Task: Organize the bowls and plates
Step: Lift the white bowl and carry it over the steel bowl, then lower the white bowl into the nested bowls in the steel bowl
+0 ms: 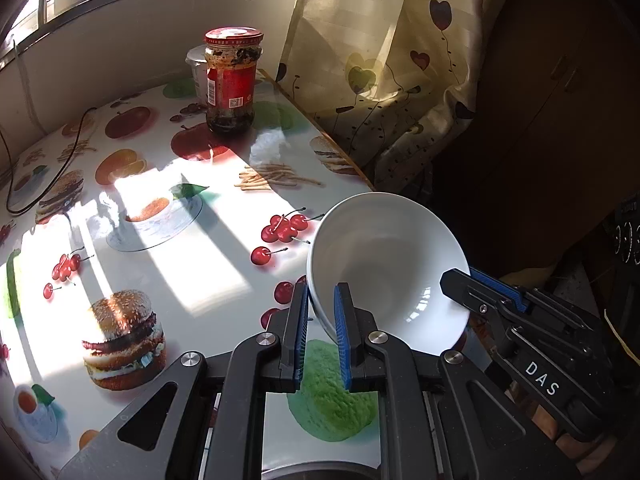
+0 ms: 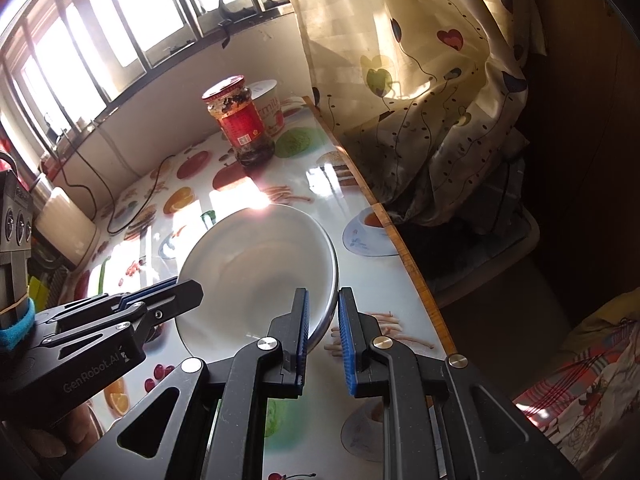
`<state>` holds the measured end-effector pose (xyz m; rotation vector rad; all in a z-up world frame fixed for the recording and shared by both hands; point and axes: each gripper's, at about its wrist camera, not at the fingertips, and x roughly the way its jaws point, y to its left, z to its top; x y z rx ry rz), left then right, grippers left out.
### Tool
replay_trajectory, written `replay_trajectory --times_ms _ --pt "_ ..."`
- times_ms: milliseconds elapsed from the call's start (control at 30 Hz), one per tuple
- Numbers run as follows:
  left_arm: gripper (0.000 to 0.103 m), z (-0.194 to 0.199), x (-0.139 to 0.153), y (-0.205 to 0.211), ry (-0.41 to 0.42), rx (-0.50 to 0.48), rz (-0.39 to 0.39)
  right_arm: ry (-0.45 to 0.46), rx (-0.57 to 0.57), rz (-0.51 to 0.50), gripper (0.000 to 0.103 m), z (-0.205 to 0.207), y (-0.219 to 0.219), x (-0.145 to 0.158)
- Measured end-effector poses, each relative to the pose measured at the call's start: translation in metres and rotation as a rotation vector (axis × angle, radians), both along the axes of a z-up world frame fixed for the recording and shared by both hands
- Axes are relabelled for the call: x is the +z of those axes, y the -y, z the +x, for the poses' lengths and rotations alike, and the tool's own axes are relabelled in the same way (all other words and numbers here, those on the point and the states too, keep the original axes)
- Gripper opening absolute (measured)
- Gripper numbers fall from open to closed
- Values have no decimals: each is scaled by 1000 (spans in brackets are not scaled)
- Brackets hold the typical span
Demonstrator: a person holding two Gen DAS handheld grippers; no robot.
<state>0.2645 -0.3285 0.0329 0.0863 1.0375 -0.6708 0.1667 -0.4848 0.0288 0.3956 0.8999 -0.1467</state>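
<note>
Both grippers, left gripper (image 1: 322,330) and right gripper (image 2: 323,334), have their fingers shut tight on the white bowl (image 1: 386,268). Lift both sides together, so it stays flat over the desk (image 1: 168,264)

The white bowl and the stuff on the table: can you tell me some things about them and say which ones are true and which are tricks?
1. Both tongs grip the white bowl by its rim. True: the left tongs pinch one side and the right tongs the opposite side.
2. The bowl is full of soup. False: it is empty.
3. The jar has a red lid. True.
4. The jar lies on its side. False: it stands upright on the table.
5. A white tub stands right by the jar. True.
6. The tablecloth is plain blue. False: it shows fruit and burgers.
</note>
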Motion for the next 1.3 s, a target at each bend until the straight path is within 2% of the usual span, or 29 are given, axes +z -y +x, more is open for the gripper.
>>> replay_trajectory --times_ms 633,1300 --pt "14 -32 29 -37 43 12 -47 64 11 -23 15 -34 -37 40" --pt "14 -62 48 -82 71 43 -91 87 50 -26 15 -64 -77 57"
